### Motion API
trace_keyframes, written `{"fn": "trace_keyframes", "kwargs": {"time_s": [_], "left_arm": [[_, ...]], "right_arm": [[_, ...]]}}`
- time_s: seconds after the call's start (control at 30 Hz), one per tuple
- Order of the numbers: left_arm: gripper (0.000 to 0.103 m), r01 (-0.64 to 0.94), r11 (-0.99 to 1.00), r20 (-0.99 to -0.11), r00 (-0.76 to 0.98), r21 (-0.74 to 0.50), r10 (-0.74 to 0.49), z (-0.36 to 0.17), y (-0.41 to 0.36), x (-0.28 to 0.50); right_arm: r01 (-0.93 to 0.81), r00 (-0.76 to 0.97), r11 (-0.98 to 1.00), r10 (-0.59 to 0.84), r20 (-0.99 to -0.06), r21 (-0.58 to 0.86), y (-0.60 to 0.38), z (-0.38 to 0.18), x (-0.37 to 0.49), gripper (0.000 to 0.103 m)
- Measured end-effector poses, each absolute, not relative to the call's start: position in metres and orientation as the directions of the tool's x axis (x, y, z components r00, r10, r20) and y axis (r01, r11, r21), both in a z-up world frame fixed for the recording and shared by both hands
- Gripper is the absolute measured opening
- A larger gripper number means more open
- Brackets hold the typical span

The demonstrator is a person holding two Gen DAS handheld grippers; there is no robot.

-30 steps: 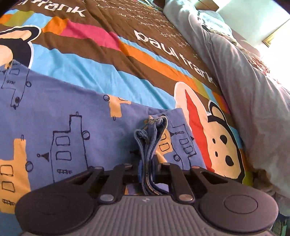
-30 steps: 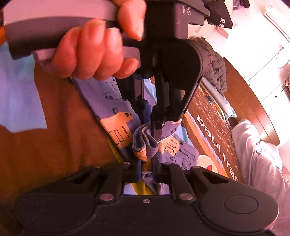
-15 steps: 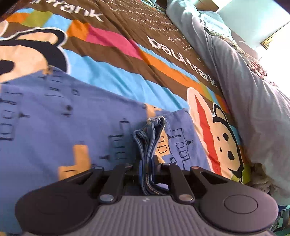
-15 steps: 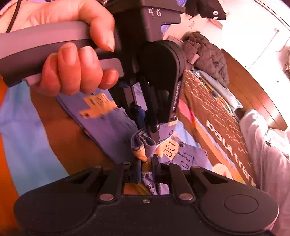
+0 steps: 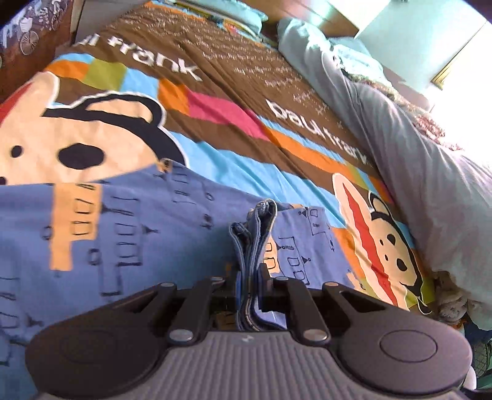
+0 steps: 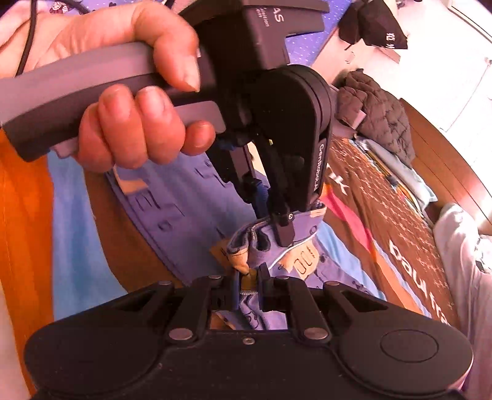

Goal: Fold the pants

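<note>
The pants [image 5: 129, 234] are blue with drawn houses and orange patches, spread on a colourful bedspread [image 5: 215, 129]. My left gripper [image 5: 250, 277] is shut on a bunched edge of the pants, several layers pinched upright between its fingers. In the right wrist view my right gripper [image 6: 249, 277] is shut on another bunch of the same pants [image 6: 184, 203]. The left gripper, held by a hand [image 6: 135, 123], shows just ahead of it, its fingertips [image 6: 284, 229] clamped on the cloth close by.
A grey duvet [image 5: 415, 147] lies along the right side of the bed. A dark quilted jacket [image 6: 378, 114] sits at the bed's far end, beside a wooden floor [image 6: 446, 160]. A black bag [image 6: 381, 27] stands farther off.
Both grippers have moved along the bed with the pants edge still pinched. More of the bear print and bedspread's far end has come into the left wrist view.
</note>
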State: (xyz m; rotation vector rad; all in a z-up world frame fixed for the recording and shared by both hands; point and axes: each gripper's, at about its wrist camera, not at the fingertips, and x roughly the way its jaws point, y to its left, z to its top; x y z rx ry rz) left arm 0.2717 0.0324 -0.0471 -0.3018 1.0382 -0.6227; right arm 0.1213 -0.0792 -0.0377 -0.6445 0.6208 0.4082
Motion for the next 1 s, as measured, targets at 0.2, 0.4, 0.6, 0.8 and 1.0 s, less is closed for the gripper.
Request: {"fn": "trace_keyframes", "kwargs": {"time_s": [0.2,0.4,0.6,0.8,1.0], "left_arm": [[0.012,0.257,0.782,-0.686,0.378,-0.568,-0.622,-0.067,0.057,0.271],[0.029,0.264,0.812,-0.691,0.429,-0.520,-0.582,-0.065,0.059,0.271],[0.069,0.246,0.851,-0.642,0.569,-0.463,-0.514,-0.046,0.070,0.254],[0.069,0.218,0.908,-0.599,0.692,-0.358,-0.403,-0.028,0.057,0.234],[0.085,0.285,0.898,-0.528,0.733,-0.334,-0.429,-0.026,0.022,0.219]], "right_arm": [[-0.570,0.719,0.699,0.169,-0.674,-0.432,-0.060,-0.046,0.127,0.011],[-0.576,0.720,0.669,0.145,-0.679,-0.469,-0.049,-0.062,0.124,0.015],[-0.516,0.781,0.694,0.140,-0.609,-0.502,-0.070,-0.045,0.109,0.089],[-0.309,0.792,0.867,0.007,-0.611,-0.391,-0.152,-0.031,0.094,0.100],[-0.034,0.768,0.975,-0.114,-0.630,-0.218,-0.233,-0.021,0.136,0.102]]}}
